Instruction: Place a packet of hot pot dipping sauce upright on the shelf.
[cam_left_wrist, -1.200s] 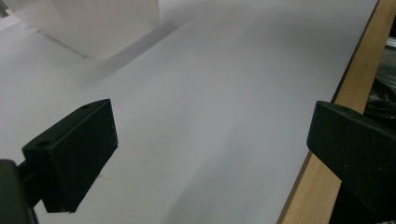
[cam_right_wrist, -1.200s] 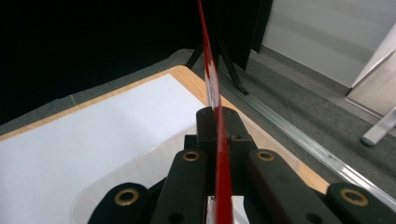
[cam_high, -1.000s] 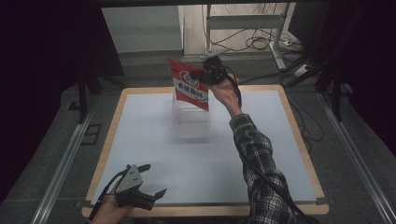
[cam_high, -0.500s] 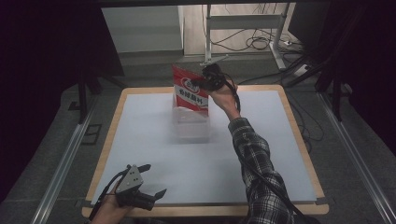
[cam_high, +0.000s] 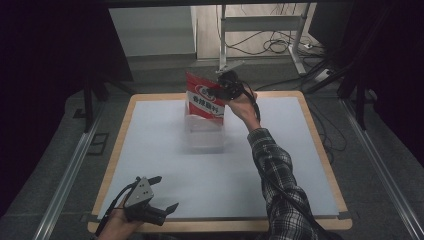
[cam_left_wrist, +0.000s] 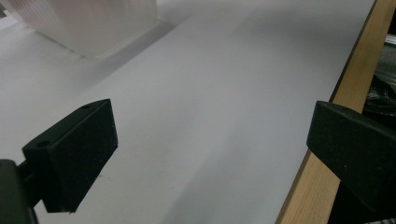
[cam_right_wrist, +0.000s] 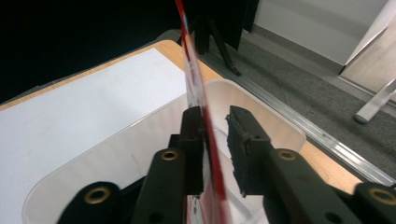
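Over one clear bin (cam_high: 204, 134), one red packet (cam_high: 204, 101)

We see the bin (cam_high: 205, 132) on the tabletop (cam_high: 150, 150), near its far edge. The packet (cam_high: 205, 101) stands upright over the bin, in our right tool (cam_high: 223, 91). Our left tool (cam_high: 159, 196) sits at the near left corner, well apart from the bin.

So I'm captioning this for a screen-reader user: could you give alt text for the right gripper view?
The right claw holds a thin red-and-white packet edge-on above a clear plastic bin. A white-topped table with a wooden rim lies beyond.
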